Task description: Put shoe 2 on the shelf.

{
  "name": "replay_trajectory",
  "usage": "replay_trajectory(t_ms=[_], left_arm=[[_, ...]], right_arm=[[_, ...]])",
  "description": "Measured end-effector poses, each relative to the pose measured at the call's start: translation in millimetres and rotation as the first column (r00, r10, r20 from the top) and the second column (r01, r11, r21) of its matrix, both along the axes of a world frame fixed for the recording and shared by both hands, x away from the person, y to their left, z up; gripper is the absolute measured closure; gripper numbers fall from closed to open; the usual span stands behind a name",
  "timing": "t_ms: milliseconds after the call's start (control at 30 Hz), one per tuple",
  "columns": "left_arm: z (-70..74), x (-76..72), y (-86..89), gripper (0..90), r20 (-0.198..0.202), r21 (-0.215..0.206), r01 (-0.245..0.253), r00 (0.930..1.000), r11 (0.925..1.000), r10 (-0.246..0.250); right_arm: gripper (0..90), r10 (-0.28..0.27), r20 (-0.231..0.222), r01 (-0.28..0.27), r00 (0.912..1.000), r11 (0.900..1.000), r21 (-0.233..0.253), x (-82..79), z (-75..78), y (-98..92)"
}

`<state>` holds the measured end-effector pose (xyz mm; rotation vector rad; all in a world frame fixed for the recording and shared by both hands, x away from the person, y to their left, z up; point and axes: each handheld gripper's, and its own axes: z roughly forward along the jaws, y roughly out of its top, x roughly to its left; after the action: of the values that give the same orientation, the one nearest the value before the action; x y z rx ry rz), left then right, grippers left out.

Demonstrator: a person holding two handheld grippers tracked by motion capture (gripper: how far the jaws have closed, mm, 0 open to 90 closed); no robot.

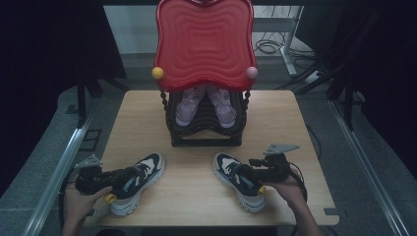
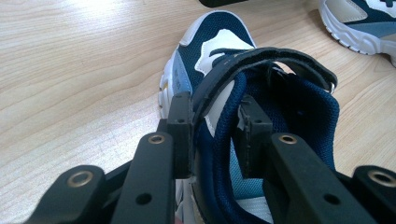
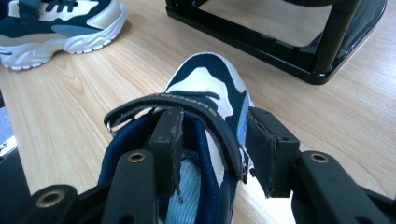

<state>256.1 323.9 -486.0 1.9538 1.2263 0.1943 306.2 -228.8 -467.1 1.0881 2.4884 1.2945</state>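
1. We log two navy-and-white sneakers on the near half of the bench (image 1: 196,196). The left sneaker (image 1: 137,182) lies near left and the right sneaker (image 1: 239,181) near right, with bare wood between them.

2. The left hand-held gripper (image 2: 215,135) straddles the collar wall of the left sneaker. One jaw sits outside the shoe and the other inside the opening. The pads look pressed on the wall and strap, so we judge it clamped on that shoe.

3. The right hand-held gripper (image 3: 219,140) straddles the side wall of the right sneaker in the same way, one jaw inside and one outside. The outer pad shows a small gap to the shoe, so we cannot tell whether the grip is fully made.

4. Each sneaker's long axis runs from heel, near the person, to toe, far. The two toes lean toward each other and toward the black rack (image 1: 206,128) at the far centre of the bench.

5. Each hand-held gripper comes in from the heel end, so the shoe extends away from it, toe leading.

6. A pair of lilac shoes (image 1: 204,105) already sits in the rack, under the red tray (image 1: 204,44).

7. Judgement: the rack lies straight ahead of both toes. The right sneaker's toe seems slightly nearer to it.
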Motion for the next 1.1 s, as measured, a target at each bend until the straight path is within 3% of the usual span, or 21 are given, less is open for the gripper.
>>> replay_trajectory(t_ms=[300,633,933,1100], left_arm=[[-0.7,0.0,0.8,71.0,-0.003,-0.010,-0.003,1.0000,0.9999,0.003],[0.1,-0.5,-0.7,71.7,-0.004,-0.006,-0.013,0.9999,0.9999,0.013],[-0.6,-1.2,-2.3,73.4,0.010,-0.010,-0.039,0.9992,0.9992,0.039],[1.4,-2.4,-4.6,73.8,0.038,-0.030,-0.037,0.9986,0.9989,0.038]], right_arm=[[60.1,0.012,-0.035,-0.014,0.9993,0.999,-0.039,1.4,-3.7,1.2],[67.8,-0.009,-0.074,0.004,0.9972,0.998,-0.067,5.3,-3.1,5.4],[73.4,-0.051,-0.020,0.049,0.9985,0.997,-0.062,-3.8,-2.3,4.8],[75.3,-0.063,0.002,0.063,0.9980,0.998,0.006,-10.0,0.4,-2.9]])
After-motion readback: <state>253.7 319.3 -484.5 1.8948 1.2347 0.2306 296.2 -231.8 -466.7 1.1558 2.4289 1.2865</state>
